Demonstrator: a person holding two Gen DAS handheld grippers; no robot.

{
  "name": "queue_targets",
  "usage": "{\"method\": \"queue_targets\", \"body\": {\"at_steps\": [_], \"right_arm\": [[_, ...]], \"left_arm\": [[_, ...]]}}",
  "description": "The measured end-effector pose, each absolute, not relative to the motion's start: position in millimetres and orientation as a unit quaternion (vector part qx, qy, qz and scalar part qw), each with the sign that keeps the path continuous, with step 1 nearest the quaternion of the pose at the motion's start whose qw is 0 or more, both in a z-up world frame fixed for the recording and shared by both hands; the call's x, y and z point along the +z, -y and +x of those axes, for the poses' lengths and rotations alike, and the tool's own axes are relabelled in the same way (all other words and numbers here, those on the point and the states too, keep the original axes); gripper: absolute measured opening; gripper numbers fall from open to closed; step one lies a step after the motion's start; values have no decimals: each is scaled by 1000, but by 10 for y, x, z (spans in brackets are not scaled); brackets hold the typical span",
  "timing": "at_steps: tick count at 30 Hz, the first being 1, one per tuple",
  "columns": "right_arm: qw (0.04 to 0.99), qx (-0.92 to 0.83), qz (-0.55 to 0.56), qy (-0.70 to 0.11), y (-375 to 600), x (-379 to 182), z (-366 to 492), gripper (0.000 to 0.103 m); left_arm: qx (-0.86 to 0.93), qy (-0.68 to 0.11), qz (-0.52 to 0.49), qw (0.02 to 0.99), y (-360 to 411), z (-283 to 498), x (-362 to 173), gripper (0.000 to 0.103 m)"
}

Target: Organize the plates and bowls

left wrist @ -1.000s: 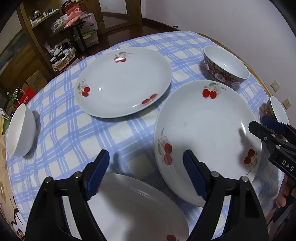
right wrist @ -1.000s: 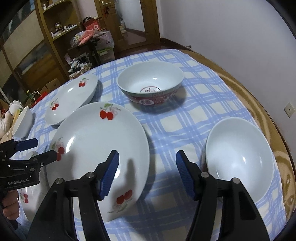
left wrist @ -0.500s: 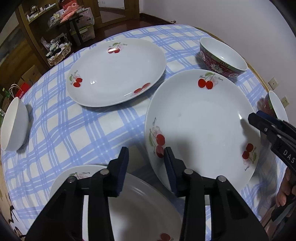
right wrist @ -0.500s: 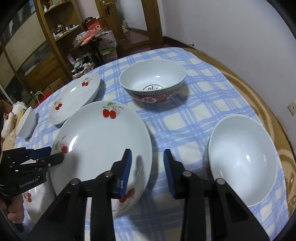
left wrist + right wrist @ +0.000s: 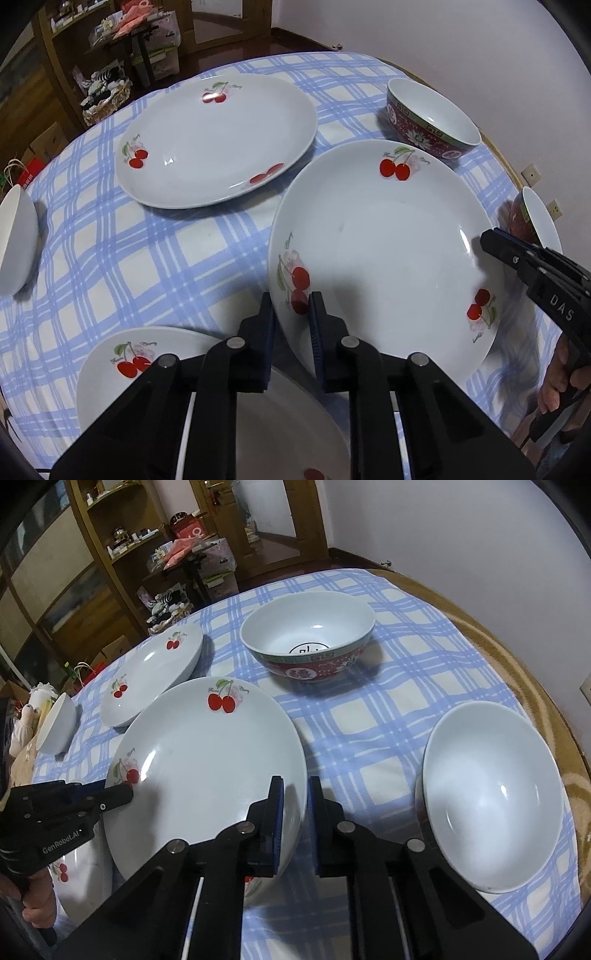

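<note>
Your left gripper (image 5: 291,314) and right gripper (image 5: 295,794) are both closing their jaws on opposite rims of the middle cherry plate (image 5: 380,243), which sits on the checked tablecloth (image 5: 147,251) between two other plates.

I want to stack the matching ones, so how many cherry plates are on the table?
3. The held plate sits mid-table, clamped on opposite rims as both grippers close; the far plate lies beyond it toward the shelves; the near plate lies under the left gripper. None seems hidden.
</note>
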State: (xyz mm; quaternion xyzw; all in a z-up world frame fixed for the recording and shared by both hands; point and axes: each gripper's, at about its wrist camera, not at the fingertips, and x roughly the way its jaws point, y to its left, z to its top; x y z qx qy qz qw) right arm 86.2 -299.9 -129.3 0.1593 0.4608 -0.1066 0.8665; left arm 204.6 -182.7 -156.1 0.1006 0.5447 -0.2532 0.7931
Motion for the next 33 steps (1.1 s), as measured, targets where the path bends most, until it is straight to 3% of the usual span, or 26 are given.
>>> {"method": "queue_targets", "body": {"at_steps": [33], "right_arm": [[878,-95,165,-439,2977,-1238,817,13]], "left_arm": [[-254,-558,51,788,1716,2076,-1555,18]]}}
